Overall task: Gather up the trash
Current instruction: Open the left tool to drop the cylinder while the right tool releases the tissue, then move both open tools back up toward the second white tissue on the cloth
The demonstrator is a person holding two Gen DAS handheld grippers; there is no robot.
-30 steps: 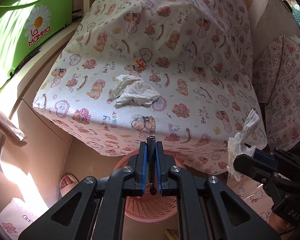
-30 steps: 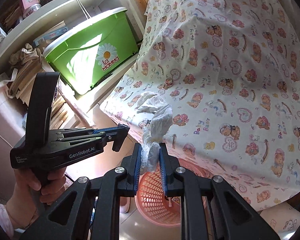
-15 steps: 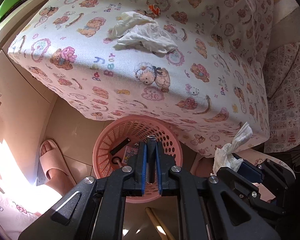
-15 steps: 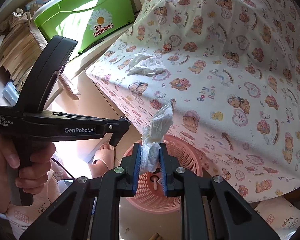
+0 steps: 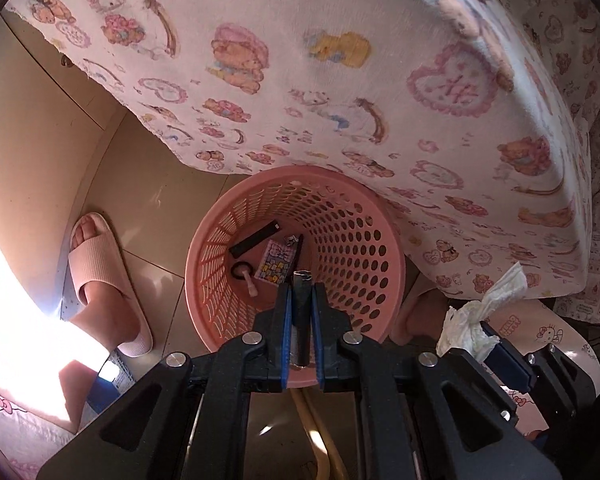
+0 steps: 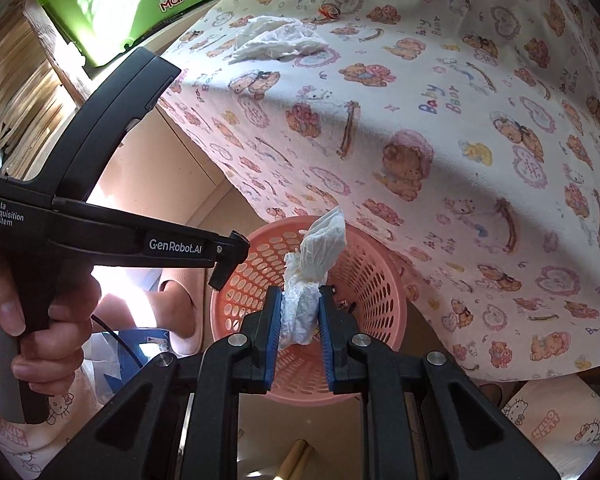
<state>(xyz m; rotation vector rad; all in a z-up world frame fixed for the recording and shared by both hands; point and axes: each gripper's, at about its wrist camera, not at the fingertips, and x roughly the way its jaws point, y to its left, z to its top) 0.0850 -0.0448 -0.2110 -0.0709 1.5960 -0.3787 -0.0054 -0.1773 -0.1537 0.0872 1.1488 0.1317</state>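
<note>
Tissue (image 6: 304, 300) clamped in right gripper (image 6: 300, 312) — above basket (image 6: 380, 280).

Both grippers came down from above the bear-printed cloth (image 6: 440, 128) toward the round pink perforated plastic basket (image 5: 364, 248). The left gripper (image 5: 300, 304), clamping a thin dark grey stick (image 5: 301, 320), now pointed into the basket's mouth. The right gripper (image 6: 300, 320), with its crumpled white tissue (image 6: 312, 276), hung at the basket's 6 o'clock rim.
</note>
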